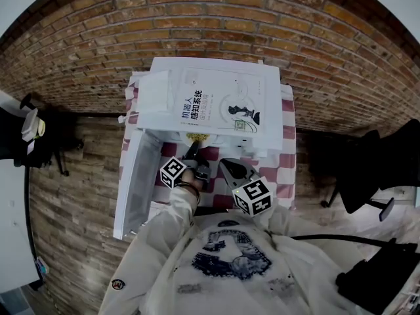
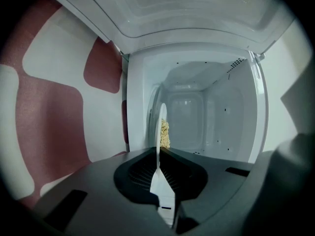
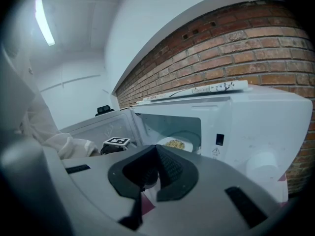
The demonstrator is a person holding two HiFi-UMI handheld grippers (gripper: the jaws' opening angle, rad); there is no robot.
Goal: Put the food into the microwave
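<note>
A white microwave (image 3: 256,127) stands on a red-and-white checked cloth (image 1: 287,157), its door (image 1: 134,188) swung open to the left. My left gripper (image 1: 191,153) is shut on the rim of a white plate (image 3: 173,143) of yellow food (image 1: 195,138), holding it at the mouth of the cavity. In the left gripper view the plate (image 2: 160,132) shows edge-on between the jaws of that gripper (image 2: 158,167), with the food (image 2: 165,134) on its right side and the bare cavity (image 2: 206,122) ahead. My right gripper (image 1: 231,167) (image 3: 156,154) hangs shut and empty just right of the left one, in front of the microwave.
A large white printed booklet (image 1: 220,104) lies flat on the microwave's top. A black chair (image 1: 387,159) stands at the right and a black stand (image 1: 49,140) at the left. The person's pale sleeve (image 1: 174,222) reaches forward behind the left gripper.
</note>
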